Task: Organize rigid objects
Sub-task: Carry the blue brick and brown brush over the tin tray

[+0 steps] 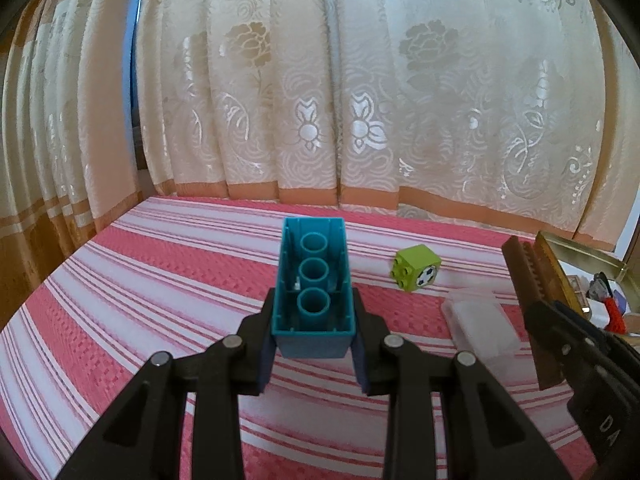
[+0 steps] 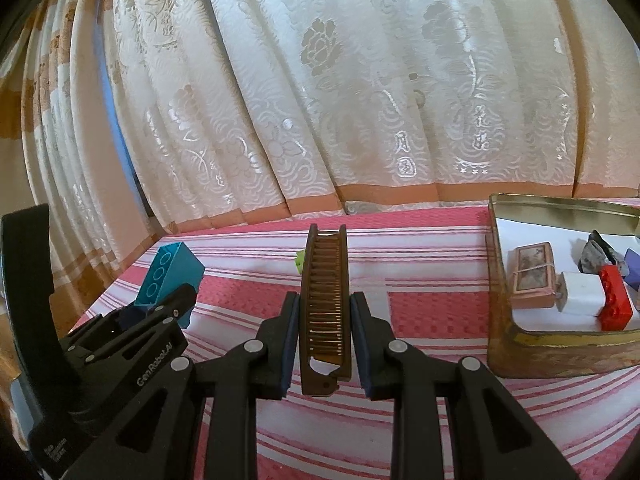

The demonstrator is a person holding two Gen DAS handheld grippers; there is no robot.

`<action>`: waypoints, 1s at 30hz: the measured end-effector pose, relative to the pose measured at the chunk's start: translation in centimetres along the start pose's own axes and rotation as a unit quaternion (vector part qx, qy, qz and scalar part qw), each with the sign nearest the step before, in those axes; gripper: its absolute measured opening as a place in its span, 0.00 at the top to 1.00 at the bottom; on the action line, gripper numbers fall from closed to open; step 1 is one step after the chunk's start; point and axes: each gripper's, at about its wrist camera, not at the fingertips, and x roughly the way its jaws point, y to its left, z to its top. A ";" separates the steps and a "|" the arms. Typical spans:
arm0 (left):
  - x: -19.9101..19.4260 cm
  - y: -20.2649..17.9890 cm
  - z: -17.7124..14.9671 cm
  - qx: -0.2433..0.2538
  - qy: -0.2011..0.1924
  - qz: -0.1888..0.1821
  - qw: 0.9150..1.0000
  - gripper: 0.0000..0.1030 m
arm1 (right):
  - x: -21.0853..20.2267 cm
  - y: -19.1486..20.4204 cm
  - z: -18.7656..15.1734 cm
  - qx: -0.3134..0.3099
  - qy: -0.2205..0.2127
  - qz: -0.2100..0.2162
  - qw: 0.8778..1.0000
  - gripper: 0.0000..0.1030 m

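My left gripper [image 1: 314, 344] is shut on a long teal toy brick [image 1: 314, 276], held above the pink striped cloth with its hollow underside facing the camera. The brick also shows in the right wrist view [image 2: 170, 270], with the left gripper [image 2: 160, 312] around it. My right gripper [image 2: 324, 328] is shut on a brown folding comb [image 2: 325, 300], held above the cloth; the comb also shows in the left wrist view [image 1: 528, 300]. A green toy cube [image 1: 417, 267] with a football picture lies on the cloth. A gold tin box [image 2: 516, 344] stands at the right.
The tin holds a small bound pink box [image 2: 532, 276], a white block [image 2: 582, 300], a red brick [image 2: 614, 300] and dark items. A clear plastic case [image 1: 482, 322] lies on the cloth right of the teal brick. Cream curtains [image 1: 320, 80] hang behind the table's far edge.
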 end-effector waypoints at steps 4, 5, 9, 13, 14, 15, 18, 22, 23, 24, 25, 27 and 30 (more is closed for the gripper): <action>0.1 0.7 -0.1 -0.020 0.008 -0.007 1.000 0.71 | -0.2 -0.9 0.0 0.013 0.006 0.007 1.000 0.73; 0.1 0.8 -0.1 -0.024 0.009 -0.010 1.000 0.71 | -0.3 -1.2 0.0 0.021 0.008 0.015 1.000 0.73; 0.1 0.8 -0.2 -0.032 0.013 -0.027 0.999 0.71 | -1.1 -3.0 0.4 0.063 0.012 0.065 0.996 0.73; -0.1 0.3 -0.3 -0.028 0.010 -0.034 0.999 0.71 | -1.9 -4.4 0.5 0.076 0.008 0.058 0.995 0.73; -0.2 0.2 -0.3 -0.028 0.009 -0.036 0.999 0.71 | -2.0 -4.6 0.5 0.077 0.008 0.055 0.995 0.73; -0.2 0.1 -0.4 -0.029 0.010 -0.038 0.999 0.71 | -2.0 -4.8 0.5 0.080 0.008 0.049 0.996 0.73; -0.4 -0.3 -0.5 -0.034 0.010 -0.052 0.998 0.71 | -2.5 -5.5 0.6 0.080 0.002 0.037 0.996 0.73; -0.7 -1.2 -0.6 -0.042 0.012 -0.087 0.995 0.71 | -3.5 -6.2 0.9 0.069 -0.016 0.023 0.997 0.73; -0.8 -1.5 -0.6 -0.045 0.011 -0.094 0.994 0.71 | -3.7 -6.3 1.0 0.067 -0.018 0.021 0.997 0.73; -1.0 -1.8 -0.7 -0.046 0.011 -0.099 0.994 0.71 | -3.9 -6.6 1.0 0.066 -0.020 0.018 0.997 0.73; -1.1 -2.2 -0.7 -0.047 0.010 -0.101 0.994 0.71 | -4.0 -6.8 1.0 0.066 -0.020 0.017 0.997 0.73; -1.2 -3.0 -0.8 -0.041 0.011 -0.102 0.994 0.71 | -4.0 -7.2 1.1 0.067 -0.021 0.016 0.997 0.73; -1.4 -4.3 -1.1 -0.030 0.011 -0.100 0.995 0.71 | -4.5 -7.7 1.2 0.066 -0.026 0.012 0.997 0.73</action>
